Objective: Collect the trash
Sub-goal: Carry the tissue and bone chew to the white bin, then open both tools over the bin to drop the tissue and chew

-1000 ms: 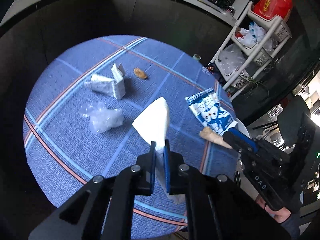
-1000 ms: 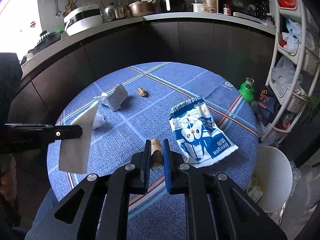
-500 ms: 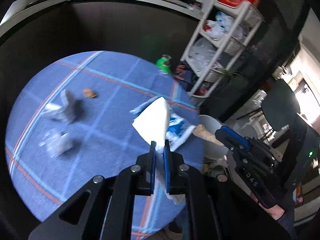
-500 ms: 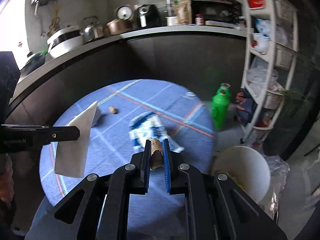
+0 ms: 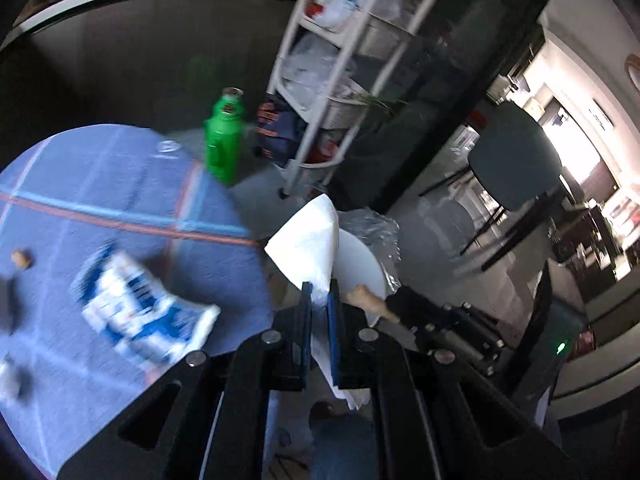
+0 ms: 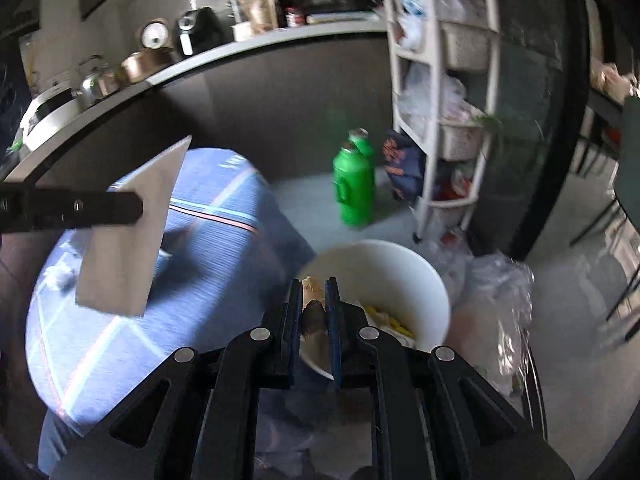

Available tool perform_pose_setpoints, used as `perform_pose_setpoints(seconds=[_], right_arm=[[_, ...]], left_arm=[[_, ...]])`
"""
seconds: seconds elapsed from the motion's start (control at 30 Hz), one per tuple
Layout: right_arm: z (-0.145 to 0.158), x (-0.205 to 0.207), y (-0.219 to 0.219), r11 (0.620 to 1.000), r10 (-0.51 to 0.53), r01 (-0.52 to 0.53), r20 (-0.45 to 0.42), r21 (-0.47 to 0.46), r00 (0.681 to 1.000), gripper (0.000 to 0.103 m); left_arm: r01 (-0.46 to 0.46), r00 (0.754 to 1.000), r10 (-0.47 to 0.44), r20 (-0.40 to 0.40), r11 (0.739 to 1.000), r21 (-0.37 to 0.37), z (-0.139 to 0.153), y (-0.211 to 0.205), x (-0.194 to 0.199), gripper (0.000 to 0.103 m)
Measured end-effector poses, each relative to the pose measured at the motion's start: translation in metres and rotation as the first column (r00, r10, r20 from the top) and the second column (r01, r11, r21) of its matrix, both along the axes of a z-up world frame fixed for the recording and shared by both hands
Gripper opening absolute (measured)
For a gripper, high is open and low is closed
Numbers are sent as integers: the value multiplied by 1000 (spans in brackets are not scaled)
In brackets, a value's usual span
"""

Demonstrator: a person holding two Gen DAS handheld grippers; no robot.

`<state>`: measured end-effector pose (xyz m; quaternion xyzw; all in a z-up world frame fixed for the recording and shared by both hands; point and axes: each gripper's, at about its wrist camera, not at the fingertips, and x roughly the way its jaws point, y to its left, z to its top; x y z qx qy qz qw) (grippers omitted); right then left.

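Left wrist view: the left gripper [image 5: 319, 298] has its jaws clamped on a white paper napkin [image 5: 306, 244], held beside the white trash bin [image 5: 360, 258]; right wrist view: the right gripper [image 6: 314, 298] pinches a brown scrap [image 6: 313, 308] over the bin's rim [image 6: 400, 250]; a snack bag [image 5: 140, 308] lies on the blue table [image 5: 100, 184].

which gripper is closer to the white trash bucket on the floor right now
Right. The right gripper, clamping a tan scrap, hangs over the white plastic bucket; the left gripper, holding a white napkin, sits further back by the table.

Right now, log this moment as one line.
left gripper: shut on napkin | right gripper: shut on brown scrap, over white bin | snack bag: on table
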<state>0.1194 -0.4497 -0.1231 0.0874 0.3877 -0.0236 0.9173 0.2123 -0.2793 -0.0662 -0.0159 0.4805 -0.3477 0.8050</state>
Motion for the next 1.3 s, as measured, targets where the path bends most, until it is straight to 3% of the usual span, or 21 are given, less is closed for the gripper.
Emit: perform_pose_setpoints(seconds=[0.27,0.5,0.57,0.6,0.63,0.7,0.77,0.9,0.93,1.0,1.3], right_arm=[[-50,12,-41,999,-33,36,-69,37,997,11],[-80,26,-52,999,1,3,-115,36,993,11],[-87,29,-52,999,15,-11,-125,31,992,11],[-88,29,-53,999,20,-17,-125,28,992,13],[-90,30,-53,999,26,-23,-128,24,991,25],[-91,29,-53,999,38,-36,-114,19,993,34],[-90,27,-51,999,49,-49,-108,8,993,41],[-85,22,-46,999,51,-51,-89,-1,995,64],[-83,22,-44,998,55,-55,-88,3,995,80],[-79,20,-42,999,55,-55,-76,2,996,92],[-54,11,-29,999,40,-40,-53,-13,998,94]], left_arm=[[86,995,-83,-55,995,44,-45,-73,30,8],[131,989,-123,-83,986,106,-82,-105,43,9],[131,989,-122,-80,984,120,-87,-108,44,15],[128,990,-119,-76,984,121,-87,-109,45,29],[120,991,-112,-68,985,121,-88,-110,46,46],[95,995,-91,-40,989,111,-86,-110,46,65],[82,997,-81,-20,992,99,-81,-107,47,72],[55,998,-57,27,995,88,-71,-103,46,97],[43,998,-47,36,995,86,-69,-102,45,99],[29,999,-32,41,997,66,-63,-95,41,99],[-28,998,27,49,999,25,-37,-60,26,99]])
